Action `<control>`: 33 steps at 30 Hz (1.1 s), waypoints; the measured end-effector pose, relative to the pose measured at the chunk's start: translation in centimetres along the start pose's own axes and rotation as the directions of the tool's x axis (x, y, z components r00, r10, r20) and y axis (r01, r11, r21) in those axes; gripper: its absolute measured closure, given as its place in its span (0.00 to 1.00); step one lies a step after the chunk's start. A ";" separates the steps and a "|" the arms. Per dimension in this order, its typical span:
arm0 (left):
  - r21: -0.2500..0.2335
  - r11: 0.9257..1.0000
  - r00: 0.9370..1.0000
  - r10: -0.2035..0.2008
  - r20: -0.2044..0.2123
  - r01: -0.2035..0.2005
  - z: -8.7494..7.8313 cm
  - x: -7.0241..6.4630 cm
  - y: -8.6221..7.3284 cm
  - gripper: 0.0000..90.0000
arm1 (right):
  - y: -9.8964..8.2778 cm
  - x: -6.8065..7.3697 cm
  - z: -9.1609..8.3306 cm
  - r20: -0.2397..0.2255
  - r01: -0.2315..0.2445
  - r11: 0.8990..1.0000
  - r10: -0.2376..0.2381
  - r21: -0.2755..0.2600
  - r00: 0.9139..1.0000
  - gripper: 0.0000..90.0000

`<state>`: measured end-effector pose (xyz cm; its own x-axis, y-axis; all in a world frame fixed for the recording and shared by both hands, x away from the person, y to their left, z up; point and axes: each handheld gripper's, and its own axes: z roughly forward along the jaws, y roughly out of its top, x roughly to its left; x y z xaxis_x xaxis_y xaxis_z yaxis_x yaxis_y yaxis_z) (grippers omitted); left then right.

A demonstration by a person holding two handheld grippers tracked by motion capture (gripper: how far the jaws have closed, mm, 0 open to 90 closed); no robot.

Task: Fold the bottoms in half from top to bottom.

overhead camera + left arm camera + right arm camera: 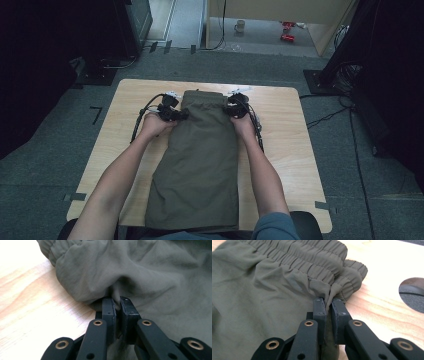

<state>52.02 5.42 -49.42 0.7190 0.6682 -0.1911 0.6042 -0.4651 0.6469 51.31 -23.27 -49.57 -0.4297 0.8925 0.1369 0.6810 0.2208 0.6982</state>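
High view: I see a wooden table [280, 150] standing on a grey floor [45, 165], with a pair of olive-green trousers [197, 165] lying flat along its middle. The trousers are folded lengthwise, the elastic waistband [202, 96] at the far end and the leg ends at the near edge of the table. I read 2 forearms entering from the bottom. The left gripper [181, 115] sits at the left edge of the trousers just below the waistband; the right gripper [231, 111] sits at the right edge, at the same level. Each gripper touches the fabric. A cable [140, 120] trails from the left gripper across the table.

Left gripper view: I see the 2 black jaws of the left gripper [117, 299] pressed together on a gathered fold of the trousers [140, 277]. The fabric puckers toward the jaw tips. The waistband [50, 248] lies at the upper left, and bare table [27, 305] shows to the left.

Right gripper view: I see the 2 black jaws of the right gripper [329, 301] pinching the trousers [252, 302] directly at the waistband [312, 261], whose gathered elastic bunches between the tips. The table [382, 277] shows to the right, with a round cut-out [412, 293] in its surface.
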 end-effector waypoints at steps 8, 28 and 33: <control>-0.099 0.995 0.999 -0.005 -0.041 0.001 -1.8 -0.2 1.3 0.96 | 1.9 0.3 -1.1 -0.010 -0.020 0.998 0.020 -0.057 1.000 0.94; -0.299 0.953 0.997 0.037 -0.063 -0.054 -8.3 -1.4 3.4 0.96 | 6.0 2.3 -7.7 0.017 0.113 0.966 -0.112 -0.234 0.994 0.95; -0.280 0.957 0.997 0.057 -0.059 -0.071 -9.0 -3.3 2.0 0.96 | 4.1 2.8 -8.7 0.005 0.139 0.964 -0.141 -0.225 0.990 0.94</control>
<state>47.79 7.55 -40.86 0.7306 0.6739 -0.1099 0.4308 -0.3301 0.8399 47.76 -23.29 -40.15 -0.5188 0.8542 0.0338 0.4637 0.2480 0.8506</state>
